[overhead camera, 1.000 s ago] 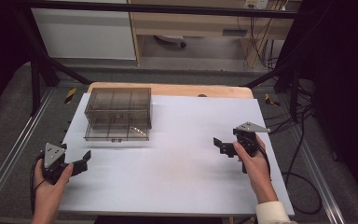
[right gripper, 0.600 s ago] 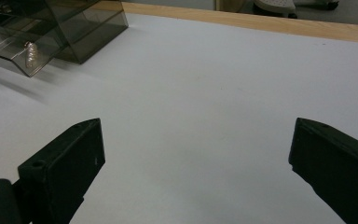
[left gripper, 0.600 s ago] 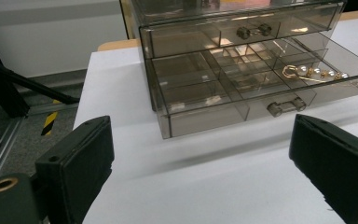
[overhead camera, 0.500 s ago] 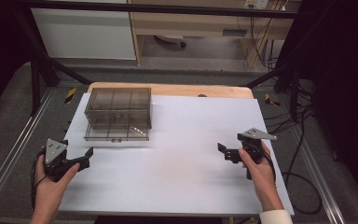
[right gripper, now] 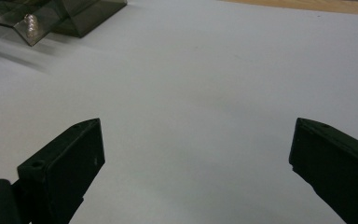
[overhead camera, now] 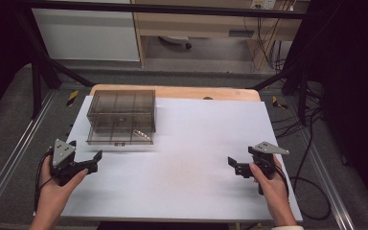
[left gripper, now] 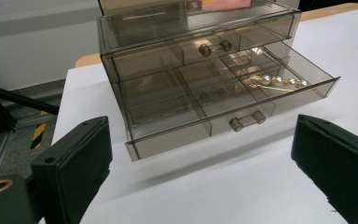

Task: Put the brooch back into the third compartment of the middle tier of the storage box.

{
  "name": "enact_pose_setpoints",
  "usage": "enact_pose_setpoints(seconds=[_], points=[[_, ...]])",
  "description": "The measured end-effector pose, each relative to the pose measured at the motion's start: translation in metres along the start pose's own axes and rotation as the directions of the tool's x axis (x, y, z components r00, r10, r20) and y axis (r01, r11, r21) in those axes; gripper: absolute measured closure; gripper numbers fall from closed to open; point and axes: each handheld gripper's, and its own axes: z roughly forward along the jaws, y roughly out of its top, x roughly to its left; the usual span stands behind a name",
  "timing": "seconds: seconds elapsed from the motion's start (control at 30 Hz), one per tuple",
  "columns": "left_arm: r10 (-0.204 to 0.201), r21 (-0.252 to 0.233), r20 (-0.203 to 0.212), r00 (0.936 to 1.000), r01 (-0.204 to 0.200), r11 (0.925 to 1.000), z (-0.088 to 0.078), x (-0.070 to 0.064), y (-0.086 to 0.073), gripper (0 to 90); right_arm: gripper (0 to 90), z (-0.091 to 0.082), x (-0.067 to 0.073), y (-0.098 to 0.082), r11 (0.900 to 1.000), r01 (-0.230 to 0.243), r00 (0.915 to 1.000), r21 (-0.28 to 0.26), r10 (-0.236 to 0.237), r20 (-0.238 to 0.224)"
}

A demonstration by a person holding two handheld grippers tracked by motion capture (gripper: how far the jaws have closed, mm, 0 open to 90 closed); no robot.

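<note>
A smoky clear drawer box point(overhead camera: 120, 115) stands at the back left of the white table point(overhead camera: 187, 143). Its lower drawer point(left gripper: 223, 100) is pulled out, and a gold piece of jewellery with pearls point(left gripper: 275, 81) lies in its right compartment. My left gripper point(overhead camera: 94, 162) is held near the table's left front, pointing at the box from a short way off. In its own view, the left gripper point(left gripper: 205, 172) stands open and empty. My right gripper point(overhead camera: 234, 166) is at the right front and points left. Seen in its own view, the right gripper point(right gripper: 196, 168) is open over bare white table.
A corner of the open drawer point(right gripper: 28, 18) shows far off in the right gripper view. A wooden tabletop edge point(overhead camera: 172, 91) runs behind the white sheet. Metal rails point(overhead camera: 14, 158) flank the table and cables point(overhead camera: 311, 158) hang at the right.
My right gripper has drawn back toward the near right edge of the table. The left gripper has shifted only slightly. Both stay open.
</note>
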Motion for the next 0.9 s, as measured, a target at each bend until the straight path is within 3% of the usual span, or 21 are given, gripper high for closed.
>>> enact_pose_setpoints(seconds=[0.43,0.9], points=[[0.008,0.016,0.013,0.9999,-0.008,0.9998,0.003,-0.001,0.013,5.1,3.3,0.0,0.008,-0.022,0.997,0.03,0.9995,0.065,-0.03,0.0],[-0.001,0.046,0.043,0.9991,-0.001,0.999,0.01,-0.005,0.021,5.7,3.3,0.003,0.014,-0.028,0.993,0.059,0.9982,0.098,-0.059,-0.006]])
